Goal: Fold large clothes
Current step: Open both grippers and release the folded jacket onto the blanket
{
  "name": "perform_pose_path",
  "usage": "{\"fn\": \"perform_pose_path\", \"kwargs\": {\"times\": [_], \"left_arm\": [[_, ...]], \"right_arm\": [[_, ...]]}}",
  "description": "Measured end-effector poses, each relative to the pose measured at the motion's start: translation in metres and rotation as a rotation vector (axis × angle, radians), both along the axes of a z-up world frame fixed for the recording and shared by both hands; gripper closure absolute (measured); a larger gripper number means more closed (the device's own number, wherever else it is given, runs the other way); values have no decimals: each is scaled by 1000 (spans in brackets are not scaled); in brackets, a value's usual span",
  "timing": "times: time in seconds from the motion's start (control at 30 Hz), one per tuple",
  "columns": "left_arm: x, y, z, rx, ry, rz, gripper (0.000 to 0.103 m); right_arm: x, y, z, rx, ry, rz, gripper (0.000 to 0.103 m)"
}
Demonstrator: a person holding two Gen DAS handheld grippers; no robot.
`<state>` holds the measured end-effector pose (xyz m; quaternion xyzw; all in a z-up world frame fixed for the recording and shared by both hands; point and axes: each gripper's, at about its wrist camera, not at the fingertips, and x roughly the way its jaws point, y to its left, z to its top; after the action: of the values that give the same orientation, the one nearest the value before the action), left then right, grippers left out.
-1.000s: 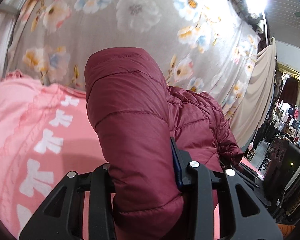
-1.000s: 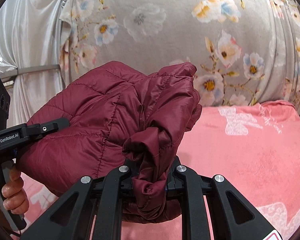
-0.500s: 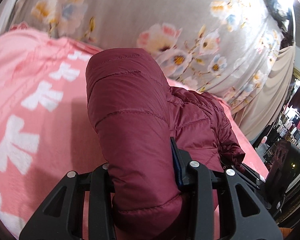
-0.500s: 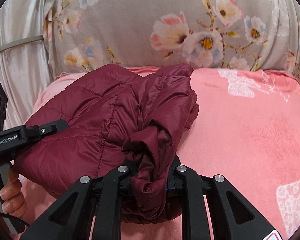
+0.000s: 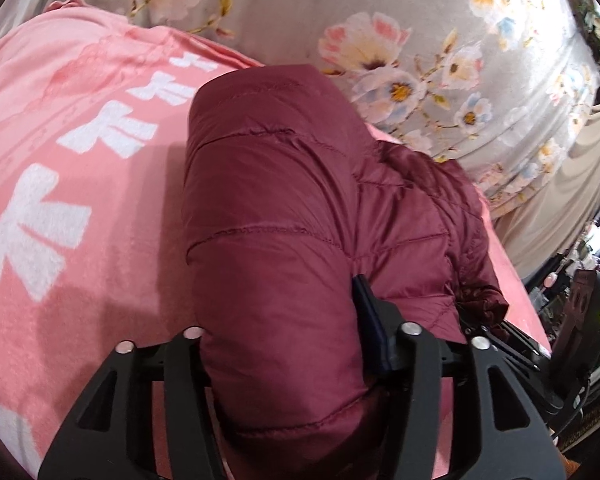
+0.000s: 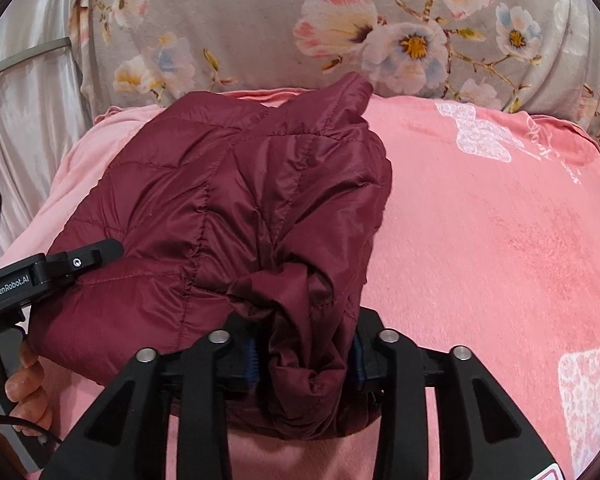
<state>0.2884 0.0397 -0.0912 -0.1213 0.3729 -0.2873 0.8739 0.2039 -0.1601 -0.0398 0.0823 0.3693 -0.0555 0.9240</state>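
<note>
A maroon quilted puffer jacket [image 5: 284,216] is bunched up and held between both grippers just above a pink blanket [image 5: 60,184]. My left gripper [image 5: 288,344] is shut on a thick padded fold of it. My right gripper [image 6: 304,356] is shut on a crumpled edge of the same jacket [image 6: 228,200]. In the right wrist view the left gripper [image 6: 76,264] shows at the jacket's left side, with the person's fingers on its handle. In the left wrist view the right gripper's body shows at the far right, behind the jacket.
The pink blanket [image 6: 480,240] with white bow prints covers the surface. A grey floral fabric [image 6: 300,32] hangs behind it. A silver curtain [image 6: 24,100] hangs at the left. A beige curtain [image 5: 560,200] and a dim shop interior lie at the right.
Both grippers have lowered the jacket towards the pink blanket. Both views have tilted down, so more blanket and less floral fabric shows. The grips have not changed.
</note>
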Motion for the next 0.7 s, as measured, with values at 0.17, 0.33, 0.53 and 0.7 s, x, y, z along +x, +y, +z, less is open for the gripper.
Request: {"fn": "perform_pose_path", "kwargs": {"times": [0.17,0.33,0.53,0.7], "left_arm": [[-18,-1,21,171,-11,150,21],[-49,3,55,325,-42,285,17],[-109,-2,87,396,-121,326,10],[-154,-13,97,415,-169,333,8]], "right_arm": [[-39,-7,21,-19,-46,-30,58],[-104,-7,62,-75,-182,-30,53],[-170,-2,97,-105,-272,-7,47],[-214,13,112,-147,-332,6,46]]}}
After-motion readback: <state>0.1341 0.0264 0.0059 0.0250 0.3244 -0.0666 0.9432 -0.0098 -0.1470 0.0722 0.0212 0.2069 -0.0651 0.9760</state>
